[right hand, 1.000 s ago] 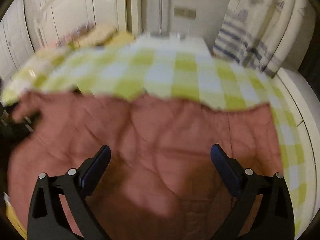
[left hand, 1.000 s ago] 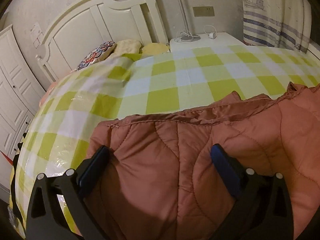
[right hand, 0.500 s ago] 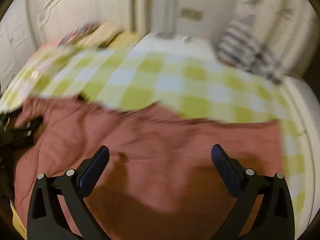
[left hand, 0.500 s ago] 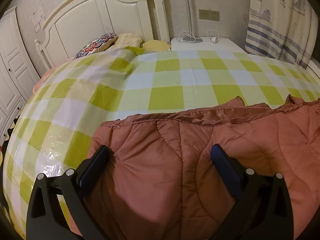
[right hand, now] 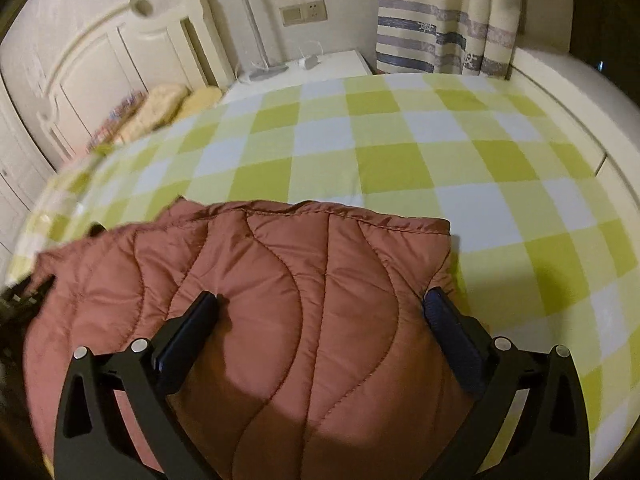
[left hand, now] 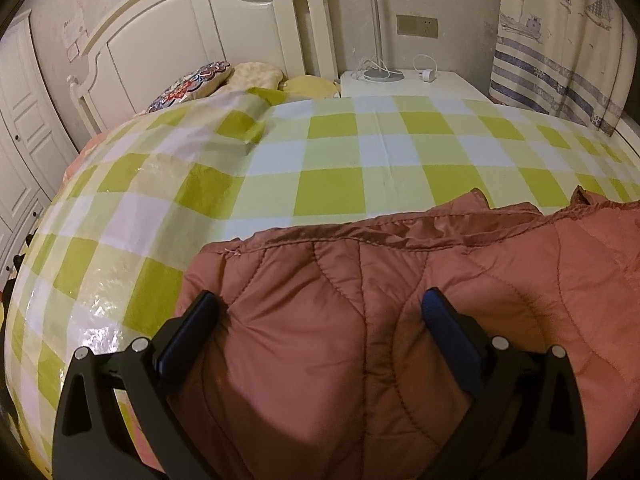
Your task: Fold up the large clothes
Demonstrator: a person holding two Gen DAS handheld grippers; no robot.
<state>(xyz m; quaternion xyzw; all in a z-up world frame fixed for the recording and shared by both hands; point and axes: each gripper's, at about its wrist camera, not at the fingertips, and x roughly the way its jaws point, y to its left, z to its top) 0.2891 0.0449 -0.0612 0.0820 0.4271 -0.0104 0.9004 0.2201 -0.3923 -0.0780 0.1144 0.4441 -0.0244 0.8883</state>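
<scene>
A rust-red quilted jacket lies spread on the near part of a bed with a yellow-green checked cover. My left gripper hovers open over the jacket's left end, its fingers wide apart with the padded cloth bulging between them. In the right wrist view the same jacket shows its right end and a folded top edge. My right gripper stands open above that end, and its right finger sits at the jacket's right edge. Whether the pads touch the cloth is not clear.
A white headboard with pillows stands at the back left. A white bedside table holds a lamp base and a charger. A striped curtain hangs at the right, and a white wardrobe stands at the far left.
The right gripper has swung to the right end of the jacket and its view has sharpened. The left gripper's view has tilted up slightly; the jacket stays under it.
</scene>
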